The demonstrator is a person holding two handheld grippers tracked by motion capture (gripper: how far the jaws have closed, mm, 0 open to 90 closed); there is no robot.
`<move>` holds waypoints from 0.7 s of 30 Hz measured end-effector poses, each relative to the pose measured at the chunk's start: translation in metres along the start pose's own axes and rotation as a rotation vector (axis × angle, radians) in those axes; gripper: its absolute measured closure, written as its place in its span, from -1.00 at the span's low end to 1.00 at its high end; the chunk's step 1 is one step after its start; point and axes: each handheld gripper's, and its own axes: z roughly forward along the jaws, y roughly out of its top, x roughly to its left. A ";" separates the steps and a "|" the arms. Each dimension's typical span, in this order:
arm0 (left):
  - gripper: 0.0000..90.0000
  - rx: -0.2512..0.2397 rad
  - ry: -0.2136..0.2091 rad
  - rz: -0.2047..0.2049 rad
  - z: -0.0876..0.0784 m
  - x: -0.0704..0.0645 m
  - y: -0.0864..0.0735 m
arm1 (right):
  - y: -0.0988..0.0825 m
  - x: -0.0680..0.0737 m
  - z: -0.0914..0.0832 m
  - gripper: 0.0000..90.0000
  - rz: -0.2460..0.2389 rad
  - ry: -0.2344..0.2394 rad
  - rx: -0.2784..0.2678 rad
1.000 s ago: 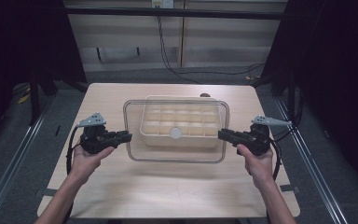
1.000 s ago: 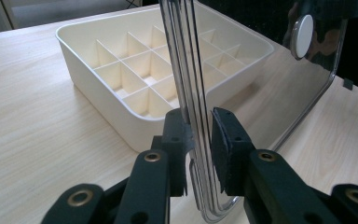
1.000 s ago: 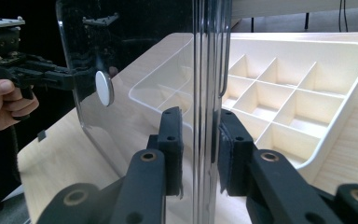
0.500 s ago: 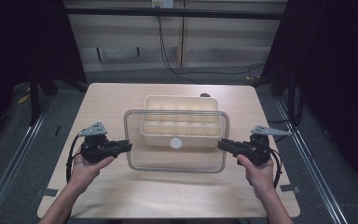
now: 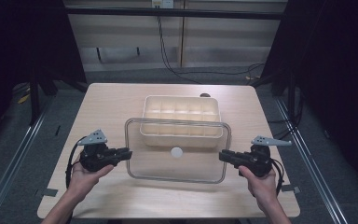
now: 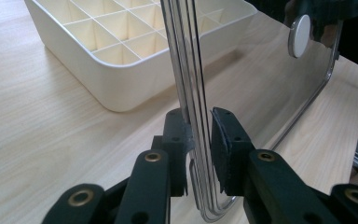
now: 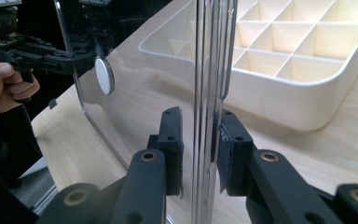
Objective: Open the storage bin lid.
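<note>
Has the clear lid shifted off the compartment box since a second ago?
Yes. The clear lid, clamped between the left gripper and right gripper, has come toward the person; the compartment box now shows uncovered behind it.

One table [image 5: 116,107]. One cream tray [image 5: 182,112] with compartments: six across by three deep show in high view, near part blurred behind lid. One clear lid [image 5: 177,165], one white knob [image 5: 176,152] on it. Two grippers: left [image 5: 127,154], right [image 5: 223,156]. Two hands.

The lid [image 5: 177,163] is clear, glossy plastic. The compartment box [image 5: 182,116] looks like smooth, cream plastic. The counter [image 5: 112,102] is pale matt wood grain.
</note>
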 end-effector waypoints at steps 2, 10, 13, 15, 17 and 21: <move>0.70 0.003 -0.011 -0.008 -0.003 -0.003 -0.004 | -0.006 -0.001 0.001 0.63 0.015 0.006 0.003; 0.70 0.015 -0.011 -0.023 -0.005 -0.008 -0.016 | -0.013 0.002 0.003 0.63 0.031 0.017 0.028; 0.70 0.032 -0.021 -0.027 -0.006 -0.011 -0.024 | -0.019 0.004 0.001 0.63 0.038 0.026 0.051; 0.70 0.036 -0.026 -0.032 -0.007 -0.013 -0.027 | -0.022 0.005 0.001 0.63 0.041 0.029 0.062; 0.70 0.048 -0.030 -0.036 -0.007 -0.017 -0.031 | -0.026 0.005 0.000 0.63 0.046 0.029 0.063; 0.70 0.067 -0.039 -0.043 -0.006 -0.020 -0.036 | -0.032 0.004 -0.001 0.62 0.060 0.034 0.075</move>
